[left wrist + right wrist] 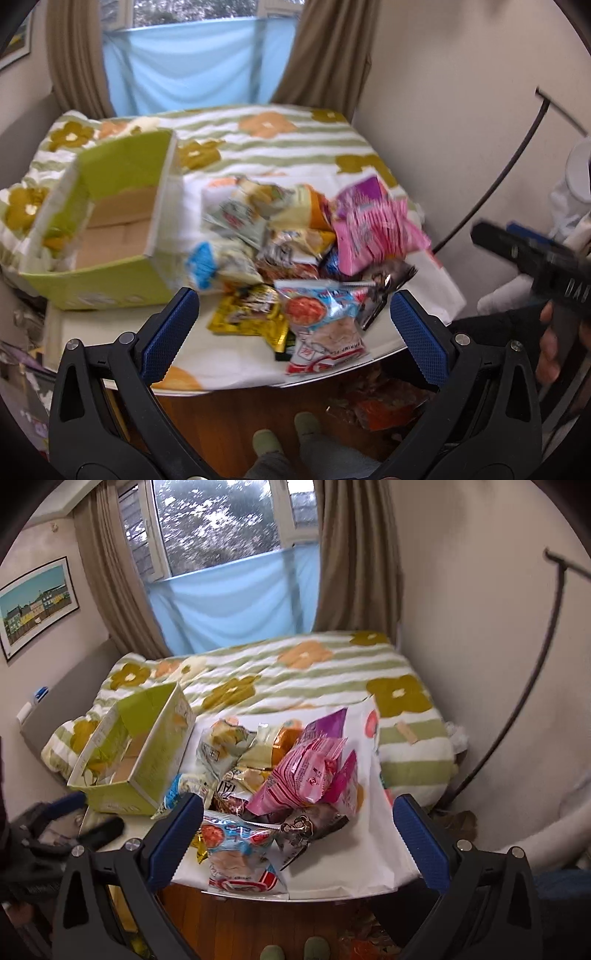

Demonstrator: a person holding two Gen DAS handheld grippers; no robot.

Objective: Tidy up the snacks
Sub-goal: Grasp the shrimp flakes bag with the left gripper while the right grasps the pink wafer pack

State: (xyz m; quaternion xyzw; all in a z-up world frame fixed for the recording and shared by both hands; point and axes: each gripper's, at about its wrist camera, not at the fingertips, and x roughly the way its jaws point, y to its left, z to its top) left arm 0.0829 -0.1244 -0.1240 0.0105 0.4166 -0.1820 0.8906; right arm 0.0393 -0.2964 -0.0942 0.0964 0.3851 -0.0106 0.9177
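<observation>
Taking stock, we hold both tools above the table's near edge: the left gripper and right gripper each stand wide apart, gripping nothing. The snacks lie heaped on a white sheet, a shrimp pack nearest us, a pink bag toward the right. The green box sits just left of the heap, appearing nearly bare inside. We judge sorting barely begun; almost everything remains to be placed.
</observation>
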